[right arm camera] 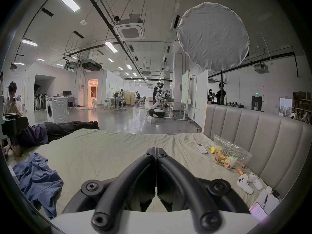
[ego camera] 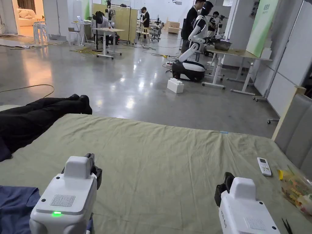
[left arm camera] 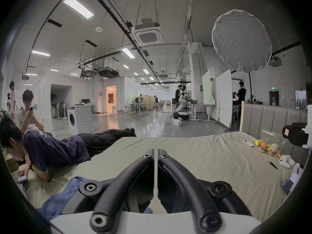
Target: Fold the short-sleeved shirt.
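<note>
Shirt (right arm camera: 38, 180) crumpled on bed (ego camera: 158, 158) – claws closed, empty.

The shirt (right arm camera: 38, 178) is blue and all crumpled in a heap. It lies on the bed, to the left of the left gripper (ego camera: 91, 166), far from the right gripper (ego camera: 224, 182).

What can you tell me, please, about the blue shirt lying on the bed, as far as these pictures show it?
The blue shirt is a soft, thin-looking cloth garment, plain dusty blue, lying crumpled and unfolded in a loose heap on the bed sheet. It sits near the bed's near left side, just beside the left gripper, whose body hides part of it. Deep wrinkles and turned-over edges show; sleeves and collar cannot be made out. Neither gripper holds it, and the person lying on the bed is apart from it.
</note>
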Motion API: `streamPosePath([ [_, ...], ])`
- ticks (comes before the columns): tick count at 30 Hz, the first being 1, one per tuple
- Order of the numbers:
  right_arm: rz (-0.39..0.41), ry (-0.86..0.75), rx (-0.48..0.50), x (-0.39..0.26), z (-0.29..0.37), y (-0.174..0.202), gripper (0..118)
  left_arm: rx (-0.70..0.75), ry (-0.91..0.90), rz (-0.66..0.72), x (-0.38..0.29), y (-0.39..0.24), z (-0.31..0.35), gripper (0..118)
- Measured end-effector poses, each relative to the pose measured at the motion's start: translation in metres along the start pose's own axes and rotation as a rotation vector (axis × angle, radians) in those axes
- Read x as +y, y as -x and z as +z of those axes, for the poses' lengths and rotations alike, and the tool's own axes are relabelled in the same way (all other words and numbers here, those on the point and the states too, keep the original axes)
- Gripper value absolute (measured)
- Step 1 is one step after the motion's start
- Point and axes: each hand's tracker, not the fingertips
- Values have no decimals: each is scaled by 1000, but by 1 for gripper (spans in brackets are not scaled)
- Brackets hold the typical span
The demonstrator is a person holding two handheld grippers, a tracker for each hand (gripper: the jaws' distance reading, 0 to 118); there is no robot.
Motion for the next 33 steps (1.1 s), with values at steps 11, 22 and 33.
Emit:
streamPosePath([
  [11,-5,3,1,0,0,1,1,2,-2,7,3,1,-2,3],
  [22,8,12,3,0,-1,-1,1,-6,11,-24,2,1,-1,3],
  [33,-342,46,-35,2,-1,-24,1,-63,49,441,-1,32,-8,3],
])
